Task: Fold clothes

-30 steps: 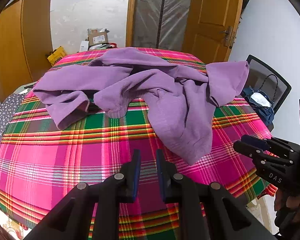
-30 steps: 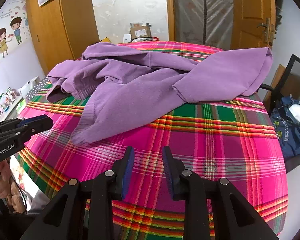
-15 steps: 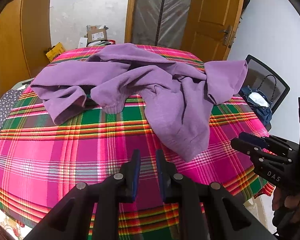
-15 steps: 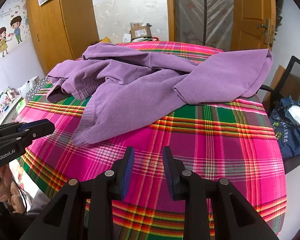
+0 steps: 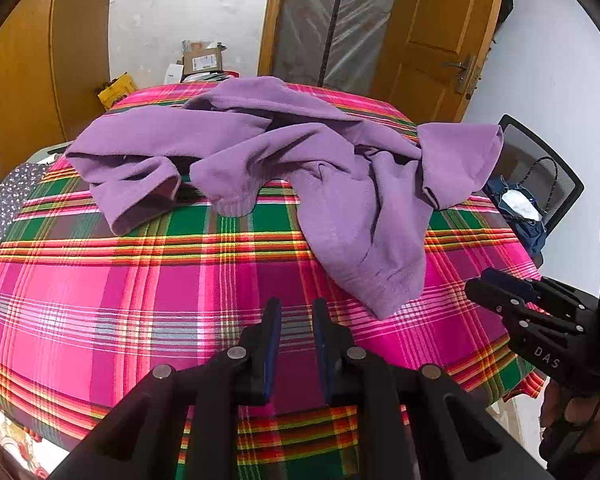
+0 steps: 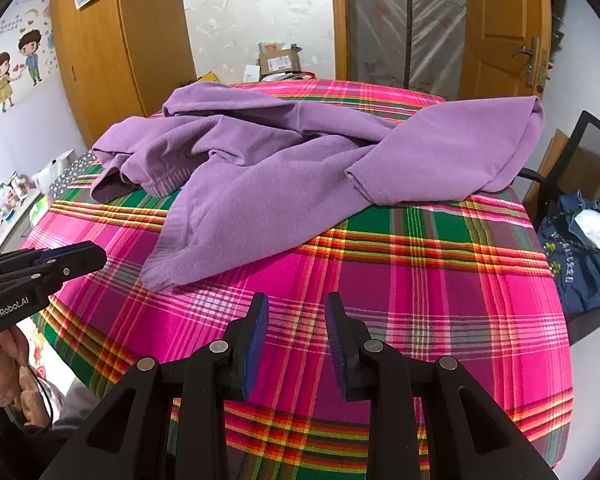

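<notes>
Hovering parted and empty, left gripper [image 6: 40, 276] reads GenRobot.AI, right gripper [image 5: 540, 320] DAS, near purple sweatshirt [image 5: 340, 184]

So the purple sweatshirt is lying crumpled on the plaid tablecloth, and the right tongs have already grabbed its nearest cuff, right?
Not quite. The purple sweatshirt does lie crumpled on the plaid tablecloth, but the right tongs are open and empty, short of the cloth. The right wrist view shows bare plaid between their fingers.
</notes>
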A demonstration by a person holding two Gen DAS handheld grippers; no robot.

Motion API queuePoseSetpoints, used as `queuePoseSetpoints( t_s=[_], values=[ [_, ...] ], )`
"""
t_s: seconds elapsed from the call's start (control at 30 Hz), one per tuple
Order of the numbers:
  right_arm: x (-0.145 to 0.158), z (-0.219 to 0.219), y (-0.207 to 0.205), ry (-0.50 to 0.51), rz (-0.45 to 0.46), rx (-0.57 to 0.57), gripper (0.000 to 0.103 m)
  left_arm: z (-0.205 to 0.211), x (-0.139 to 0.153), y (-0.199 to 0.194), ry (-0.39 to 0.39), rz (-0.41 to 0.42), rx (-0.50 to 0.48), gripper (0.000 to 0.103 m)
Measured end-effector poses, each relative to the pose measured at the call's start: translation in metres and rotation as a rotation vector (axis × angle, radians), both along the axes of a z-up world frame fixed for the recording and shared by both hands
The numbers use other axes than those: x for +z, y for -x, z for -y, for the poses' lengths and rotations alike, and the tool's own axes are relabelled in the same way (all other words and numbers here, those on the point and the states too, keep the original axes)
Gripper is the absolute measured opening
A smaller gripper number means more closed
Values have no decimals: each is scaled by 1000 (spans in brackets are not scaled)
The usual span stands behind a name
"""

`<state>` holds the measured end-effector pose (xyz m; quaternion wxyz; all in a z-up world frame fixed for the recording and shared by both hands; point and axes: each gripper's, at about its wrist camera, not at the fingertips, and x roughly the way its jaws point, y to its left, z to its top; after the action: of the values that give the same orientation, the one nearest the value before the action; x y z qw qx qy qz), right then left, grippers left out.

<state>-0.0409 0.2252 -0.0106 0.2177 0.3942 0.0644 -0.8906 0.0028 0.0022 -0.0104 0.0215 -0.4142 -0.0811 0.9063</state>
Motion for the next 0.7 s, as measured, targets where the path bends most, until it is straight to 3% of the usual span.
queuePoseSetpoints(
  t_s=[0.7],
  values=[
    [1, -3, -2, 11, -15, -14, 30, 4, 6, -5, -9, -44, -12, 16]
  ],
)
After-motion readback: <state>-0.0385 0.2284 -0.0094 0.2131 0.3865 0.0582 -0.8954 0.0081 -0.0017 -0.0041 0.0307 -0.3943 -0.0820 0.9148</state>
